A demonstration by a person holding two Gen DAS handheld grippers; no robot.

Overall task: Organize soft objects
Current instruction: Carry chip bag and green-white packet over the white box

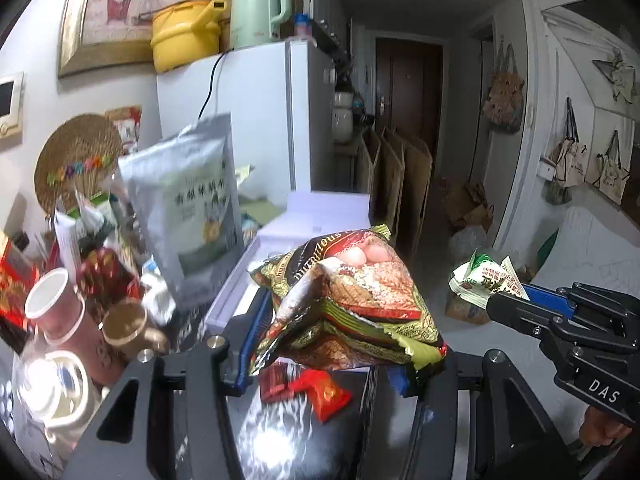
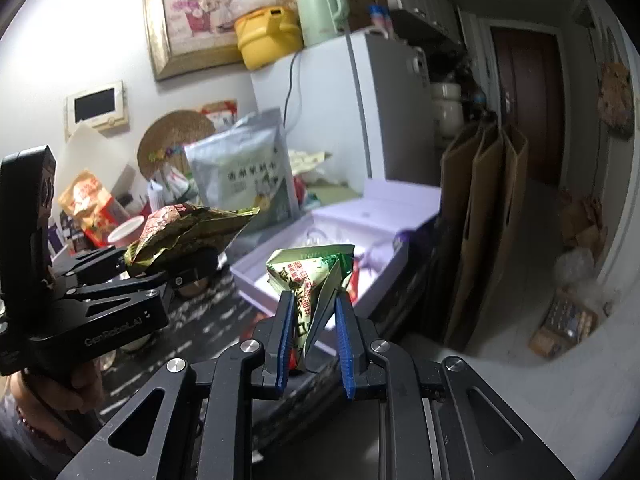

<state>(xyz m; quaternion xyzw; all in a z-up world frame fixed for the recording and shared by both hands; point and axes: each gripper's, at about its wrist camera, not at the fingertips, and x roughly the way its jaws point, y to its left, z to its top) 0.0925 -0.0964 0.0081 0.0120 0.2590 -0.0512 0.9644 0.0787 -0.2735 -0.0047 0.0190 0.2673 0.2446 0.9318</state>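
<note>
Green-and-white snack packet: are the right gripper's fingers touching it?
Touching. The right wrist view shows the green-and-white snack packet pinched between the right gripper's blue fingers, lifted above the white box.

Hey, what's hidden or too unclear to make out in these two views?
- Left wrist view: the left gripper fingers, mostly covered by the snack bag it holds.
- Left wrist view: the red packets below, partly hidden by that bag.
- Both views: the silver pouch, its print blurred.
- Right wrist view: the white box contents, blocked by the green packet in the right gripper.
</note>
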